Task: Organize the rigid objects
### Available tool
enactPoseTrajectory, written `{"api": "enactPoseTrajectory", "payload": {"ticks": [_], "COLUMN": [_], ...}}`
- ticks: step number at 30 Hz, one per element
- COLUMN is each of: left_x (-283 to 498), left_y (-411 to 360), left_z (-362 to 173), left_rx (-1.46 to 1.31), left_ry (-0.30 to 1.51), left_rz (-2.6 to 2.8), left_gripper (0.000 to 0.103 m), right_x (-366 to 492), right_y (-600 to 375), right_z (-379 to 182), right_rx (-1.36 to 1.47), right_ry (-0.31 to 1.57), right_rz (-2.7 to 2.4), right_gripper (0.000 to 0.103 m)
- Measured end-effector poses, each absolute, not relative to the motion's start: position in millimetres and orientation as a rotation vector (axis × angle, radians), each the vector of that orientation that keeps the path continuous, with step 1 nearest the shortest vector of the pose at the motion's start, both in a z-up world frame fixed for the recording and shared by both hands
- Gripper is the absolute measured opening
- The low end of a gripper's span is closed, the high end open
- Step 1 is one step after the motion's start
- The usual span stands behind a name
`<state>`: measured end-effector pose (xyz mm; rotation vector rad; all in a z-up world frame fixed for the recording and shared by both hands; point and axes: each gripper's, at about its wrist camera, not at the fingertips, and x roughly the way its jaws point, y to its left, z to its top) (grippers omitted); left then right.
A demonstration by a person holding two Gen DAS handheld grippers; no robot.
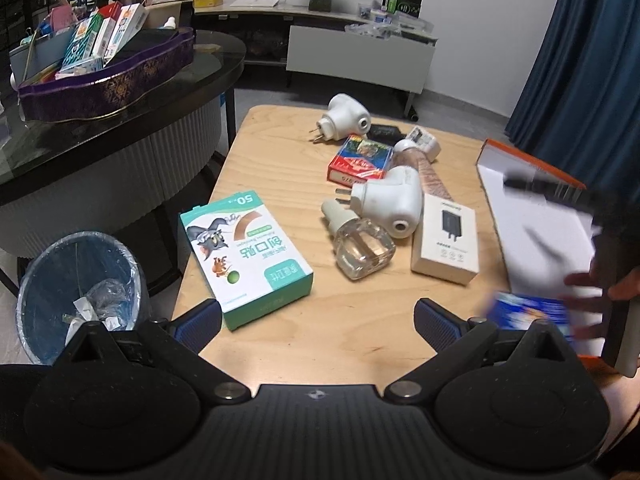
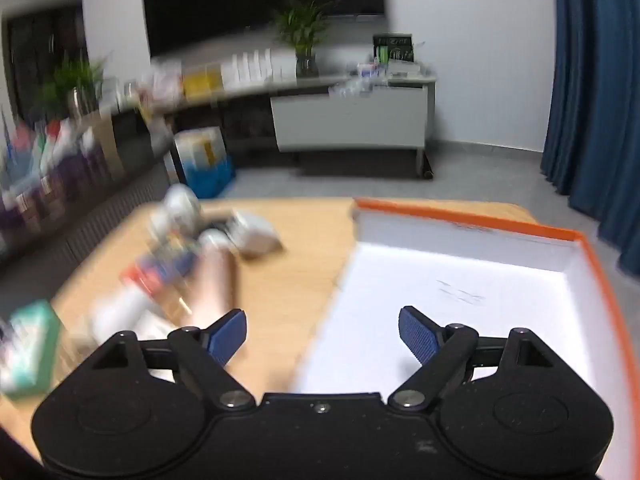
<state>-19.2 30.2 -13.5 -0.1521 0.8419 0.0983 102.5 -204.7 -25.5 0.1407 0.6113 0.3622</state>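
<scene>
**Left wrist view: nine loose items on the wooden table, one open box**

Left wrist view shows the left gripper hovering over the near edge of the wooden table, its blue-padded fingers spread wide with nothing between them. Just ahead of its left finger, at the table's left edge, lies one green-and-white bandage box. Toward the middle sit two white plug-in vaporizers, one near the far edge and one closer. One clear refill bottle touches the closer vaporizer. One red card pack lies between the two vaporizers. One white charger box lies just right of the closer vaporizer. Near the far edge are one small black item, one white adapter and one pinkish tube; details are hard to tell.

Along the table's right edge stands one orange-rimmed box, open, its white floor bare. A blurred blue packet shows at the near right corner.

In the right wrist view, the right gripper hangs over the box's left wall, fingers apart and holding nothing. That view is smeared on its left side.

One lined blue bin stands on the floor beside the left edge.
</scene>
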Motion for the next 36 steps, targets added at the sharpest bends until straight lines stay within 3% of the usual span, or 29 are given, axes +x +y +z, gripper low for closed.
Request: {"api": "enactPoseTrajectory", "payload": {"ticks": [2,7,16,19,36], "left_x": [-18,-13,-13,-16,-10], "left_y": [30,27,31,33,51], "left_z": [-15,-19,-29,-32,-32], "left_rx": [-0.14,-0.126,-0.131,-0.125,-0.149], "left_ry": [0.849,0.857,0.878,0.884,0.877], "left_rz": [0.098,0.097,0.102,0.103,0.181], "left_gripper": [0.103,0.103,0.103,0.103,0.103], "right_x": [93,49,-26,-45,-48], "right_y": [-197,-155,-135,-129,-117], "right_z": [-16,14,5,-3,-17], "right_rx": [0.186,-0.066,-0.178,-0.172,-0.134], "right_ry": [0.544,0.548,0.804,0.792,0.822], "right_rz": [0.398,0.378,0.325,0.325,0.385], "right_gripper": [0.098,0.099,0.099,0.1,0.099]}}
